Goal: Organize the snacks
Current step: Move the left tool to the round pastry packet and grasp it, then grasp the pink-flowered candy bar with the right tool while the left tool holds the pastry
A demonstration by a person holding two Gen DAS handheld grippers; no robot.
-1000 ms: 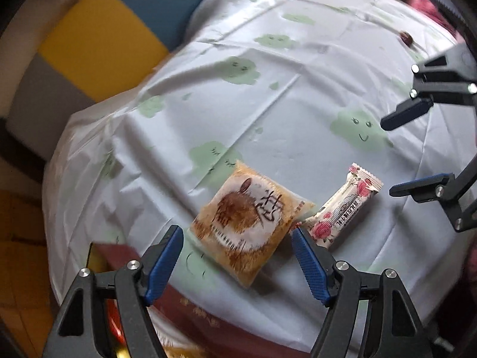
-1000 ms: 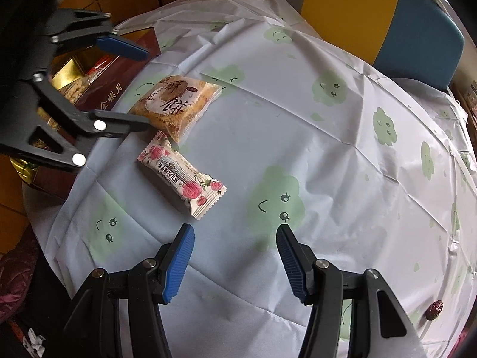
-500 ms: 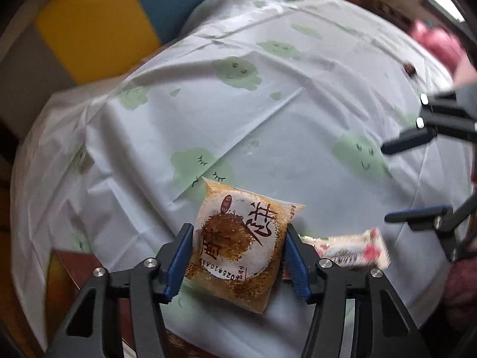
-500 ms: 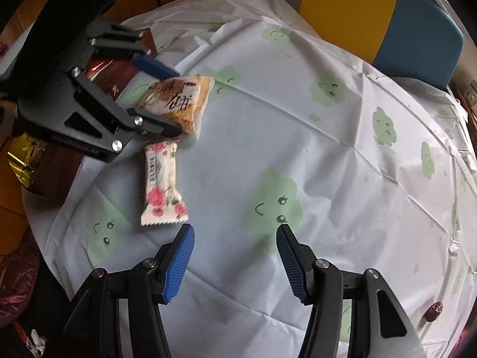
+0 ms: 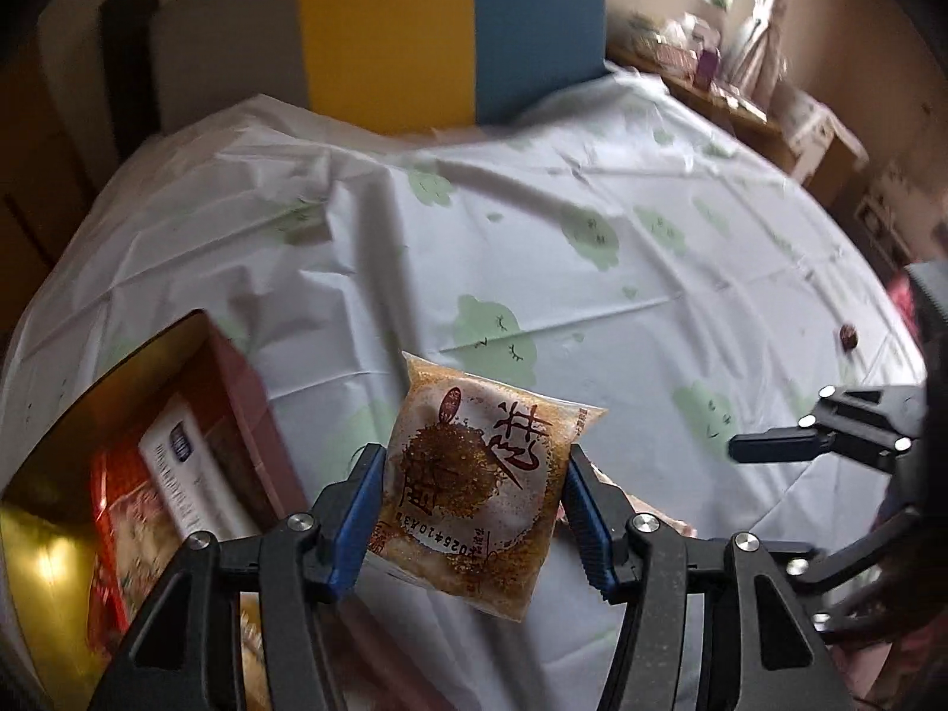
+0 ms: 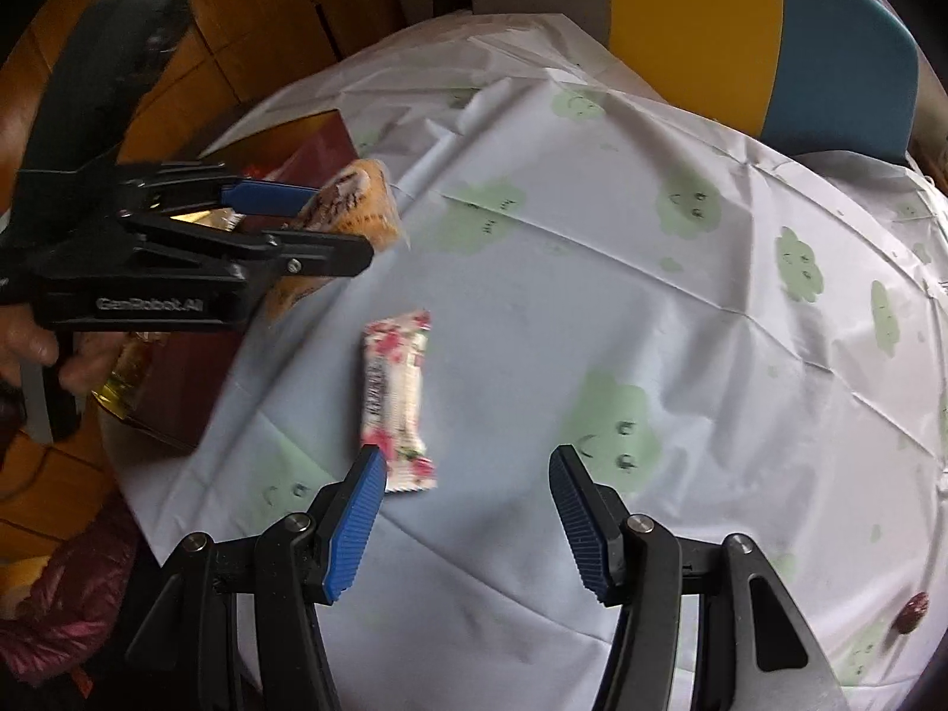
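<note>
Left wrist view: my left tongs (image 5: pixel 468 497) now grip the brown cake packet (image 5: pixel 474 486) across its width, both blue pads pressed on its side edges. A second ago it lay flat on the counter (image 5: pixel 592 308) between wide jaws; since then the jaws have closed on it and it has come up off the cloth, hanging at the centre of the frame. The view has also rolled, so the red and gold box (image 5: pixel 148 474), which was barely visible at the bottom edge, now fills the 8 o'clock corner with its open top showing packets inside. My right tongs (image 5: pixel 770 450) sit out at 3 o'clock. I judge the pick done and the packet on its way toward the box.

Right wrist view: the right tongs (image 6: pixel 468 509) stand open and empty, much as they were a second ago, poised above the cloth. The pink flowered bar (image 6: pixel 394 397) lies on the counter just above the left-hand pad, its lower end touching or almost touching it in the picture. It has swung from slanted to nearly upright in the frame, probably nudged during the other pick. At 10 o'clock the left tongs carry the cake packet over the box edge. The bar looks like the next item, and it needs a shift toward 9 o'clock to centre it.
</note>
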